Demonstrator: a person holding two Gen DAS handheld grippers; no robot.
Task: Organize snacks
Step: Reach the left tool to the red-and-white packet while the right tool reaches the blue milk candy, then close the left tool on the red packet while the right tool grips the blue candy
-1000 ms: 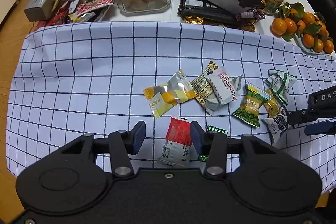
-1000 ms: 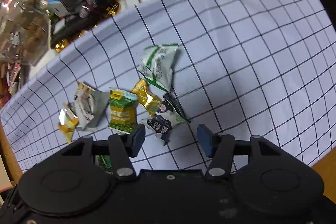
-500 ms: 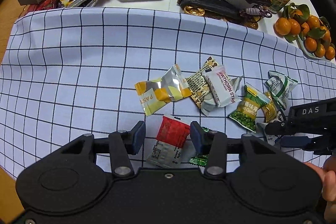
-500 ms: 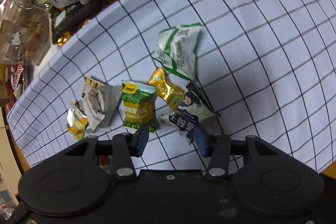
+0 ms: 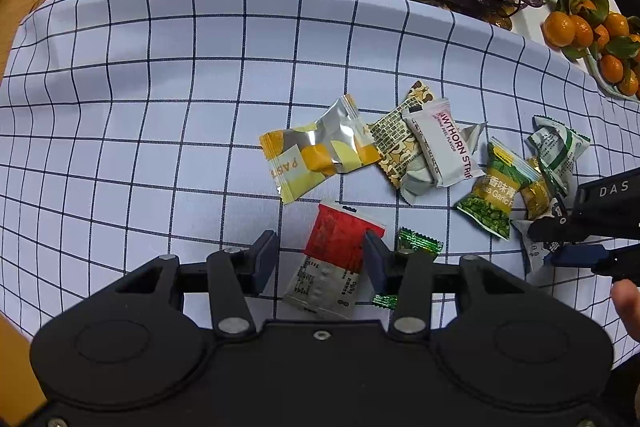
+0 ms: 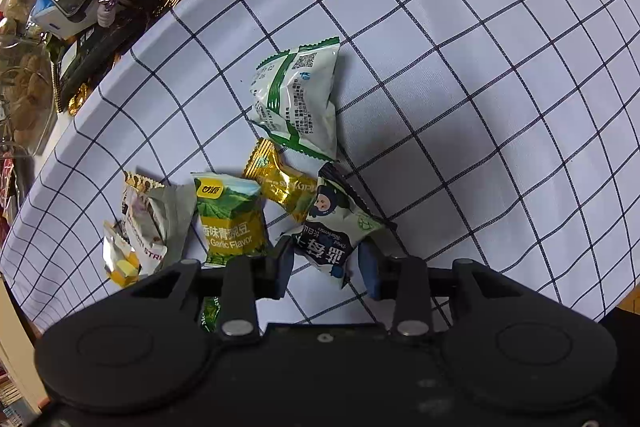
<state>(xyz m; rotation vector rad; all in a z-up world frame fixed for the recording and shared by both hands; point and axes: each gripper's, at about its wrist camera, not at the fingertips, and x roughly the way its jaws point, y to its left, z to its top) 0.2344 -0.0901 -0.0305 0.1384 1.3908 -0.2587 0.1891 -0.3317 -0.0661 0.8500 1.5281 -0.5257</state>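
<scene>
Down on the checked cloth (image 5: 168,99), crinkly foil packets lie scattered. Left gripper (image 5: 320,257) stands wide apart astride a flat red-and-white sachet (image 5: 334,259), not pinching it. Right gripper (image 6: 326,269) gapes around a glossy blueberry snack packet (image 6: 332,227), pads (image 6: 367,269) just beside its edges.

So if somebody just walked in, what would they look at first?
Probably the jumble of shiny snack packets on the checked cloth, like the yellow and silver packet. The left tool hangs open around a red and white packet, and the right tool hangs open around a cartoon packet. Oranges glow behind the cloth.
</scene>
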